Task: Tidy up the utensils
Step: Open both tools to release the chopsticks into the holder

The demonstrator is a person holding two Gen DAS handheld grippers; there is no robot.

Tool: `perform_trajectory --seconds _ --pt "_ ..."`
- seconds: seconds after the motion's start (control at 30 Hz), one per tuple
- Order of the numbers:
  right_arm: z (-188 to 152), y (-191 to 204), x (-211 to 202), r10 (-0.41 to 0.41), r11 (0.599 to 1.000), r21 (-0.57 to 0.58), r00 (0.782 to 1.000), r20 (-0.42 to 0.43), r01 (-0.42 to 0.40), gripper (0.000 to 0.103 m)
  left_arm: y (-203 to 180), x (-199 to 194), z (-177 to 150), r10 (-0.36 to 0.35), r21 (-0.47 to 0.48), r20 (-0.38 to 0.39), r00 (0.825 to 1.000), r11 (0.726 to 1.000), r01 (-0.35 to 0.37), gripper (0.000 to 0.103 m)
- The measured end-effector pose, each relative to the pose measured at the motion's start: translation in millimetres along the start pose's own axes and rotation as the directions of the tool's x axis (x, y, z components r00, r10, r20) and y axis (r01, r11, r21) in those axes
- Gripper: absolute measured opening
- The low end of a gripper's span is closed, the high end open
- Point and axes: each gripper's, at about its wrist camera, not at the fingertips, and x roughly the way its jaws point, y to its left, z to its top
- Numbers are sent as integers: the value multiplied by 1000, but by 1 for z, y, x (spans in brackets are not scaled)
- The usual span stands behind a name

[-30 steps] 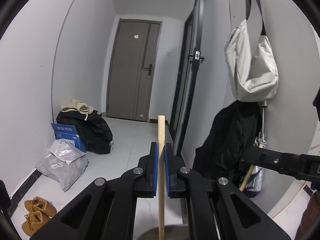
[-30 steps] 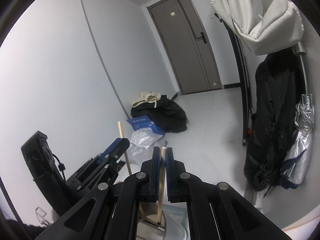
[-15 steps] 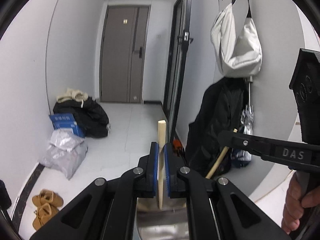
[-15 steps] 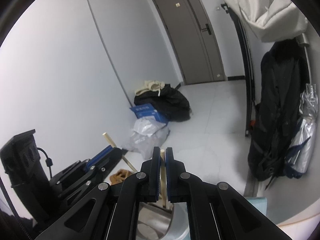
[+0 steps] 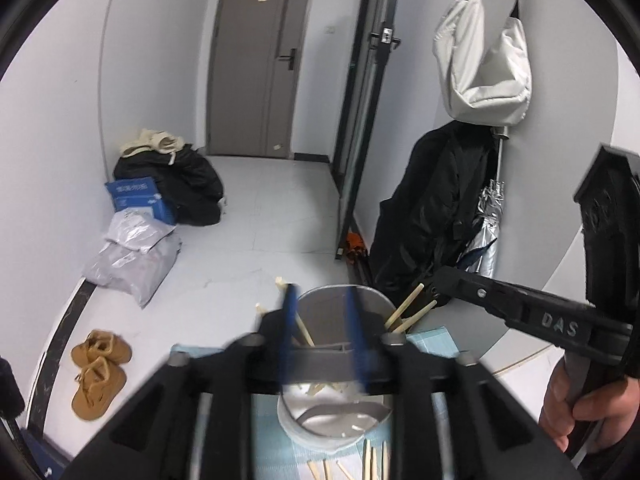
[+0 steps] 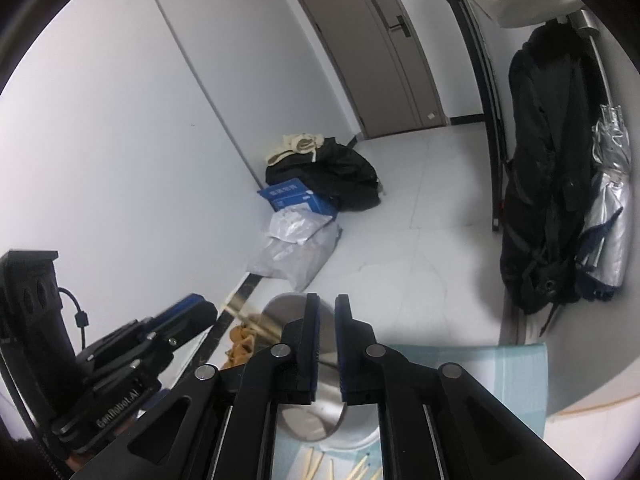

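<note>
Hallway floor, pale and tiled, fills the background beyond a light blue mat (image 6: pixel 472 376) on the table edge. On that mat stands a steel utensil holder (image 5: pixel 340 360), with several wooden chopsticks (image 5: pixel 404 312) leaning inside it and more loose ones (image 5: pixel 372 460) lying on the mat in front. A second ago each gripper was pinched on a single chopstick held above the cup. Now the left gripper (image 5: pixel 320 336) is opening, blurred, with nothing between its jaws, and the right gripper (image 6: pixel 327 352) is opening too, its narrow gap empty. Both sticks seem to have dropped into the holder, so two more utensils are stowed. The loose ones on the mat likely come next.
</note>
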Motion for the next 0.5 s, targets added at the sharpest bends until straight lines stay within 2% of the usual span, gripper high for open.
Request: perform_trajectory --seconds 0.03,0.07,0.13,0.2,0.27,0.37,0.43,0.5 --pt "-3 2 -5 -4 1000 -3 1000 5 4 23 0 -6 -1 0 -18 -4 1000 1000 0 40" --pt "-4 3 -7 -5 1000 -3 1000 11 5 28 2 -9 -2 -1 -28 -2 1000 1000 1 42" --pt "-10 7 -19 -12 1000 -11 999 30 12 33 2 -16 -4 29 -43 -3 1000 999 -29 58" --pt "-17 10 -29 -21 1000 -12 999 48 22 41 3 -24 -8 57 -64 0 998 996 -57 66" --pt "-26 13 -38 -40 999 -15 997 61 41 55 3 -31 -12 82 -81 -13 997 993 -83 75" --pt "-40 19 -52 -86 995 -39 993 81 90 61 0 -42 -18 108 -82 -23 994 991 -109 78" --pt "-48 23 -60 -90 994 -58 992 89 95 61 -4 -50 -23 123 -75 -16 992 989 -124 85" --pt "-58 27 -68 -91 992 -76 991 99 99 66 -4 -59 -28 136 -85 3 991 987 -135 91"
